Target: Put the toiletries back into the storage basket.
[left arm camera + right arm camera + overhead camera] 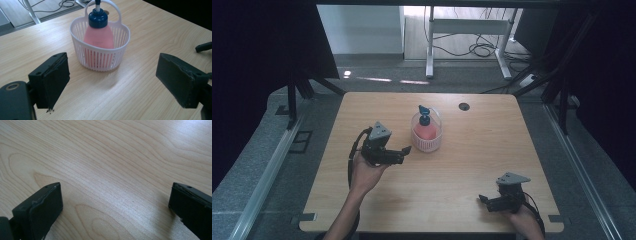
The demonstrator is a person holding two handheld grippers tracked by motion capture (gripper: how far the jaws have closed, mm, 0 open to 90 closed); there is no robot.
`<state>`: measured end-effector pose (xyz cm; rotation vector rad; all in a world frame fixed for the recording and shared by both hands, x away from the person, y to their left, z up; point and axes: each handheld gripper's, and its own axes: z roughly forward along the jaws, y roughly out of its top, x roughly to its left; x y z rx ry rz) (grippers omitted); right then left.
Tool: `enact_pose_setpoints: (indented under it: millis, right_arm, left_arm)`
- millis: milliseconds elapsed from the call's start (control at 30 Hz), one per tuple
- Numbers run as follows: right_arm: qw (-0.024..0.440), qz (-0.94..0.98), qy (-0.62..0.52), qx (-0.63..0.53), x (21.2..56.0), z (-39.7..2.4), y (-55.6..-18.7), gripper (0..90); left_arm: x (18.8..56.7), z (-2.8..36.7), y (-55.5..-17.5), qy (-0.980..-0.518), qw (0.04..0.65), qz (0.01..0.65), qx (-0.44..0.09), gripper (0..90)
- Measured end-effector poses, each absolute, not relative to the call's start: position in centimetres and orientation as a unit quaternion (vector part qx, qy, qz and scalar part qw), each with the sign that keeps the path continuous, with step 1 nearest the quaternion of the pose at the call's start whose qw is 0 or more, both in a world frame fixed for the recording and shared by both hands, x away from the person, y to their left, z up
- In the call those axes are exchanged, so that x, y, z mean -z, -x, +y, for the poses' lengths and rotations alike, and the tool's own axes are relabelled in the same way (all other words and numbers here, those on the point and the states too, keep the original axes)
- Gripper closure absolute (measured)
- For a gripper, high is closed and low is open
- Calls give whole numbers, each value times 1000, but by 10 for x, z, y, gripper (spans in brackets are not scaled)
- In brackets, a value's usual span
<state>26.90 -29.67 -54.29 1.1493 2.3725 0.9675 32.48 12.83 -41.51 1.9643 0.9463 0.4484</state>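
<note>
Left gripper left of centre frame, jaws spread wide, nothing between; tips just beside white slotted basket, not touching. Right gripper lower right near front table edge, jaws likewise wide apart over bare wood. Broad open tabletop between grippers. Pale wood-grain table, cable hole toward far edge; grey floor, desk legs and cables beyond. Pink pump bottle upright in basket, long axis vertical, blue pump up; handle arches over it.
</note>
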Motion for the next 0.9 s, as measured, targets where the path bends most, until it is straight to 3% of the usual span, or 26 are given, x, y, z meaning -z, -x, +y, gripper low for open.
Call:
enact_pose_setpoints:
  millis: [900]
  right_arm:
    - [167, 832, -405, -340, 543, -296, -269, 0]
  left_arm:
    - [433, 156, -293, -790, 433, 398, -174, 113]
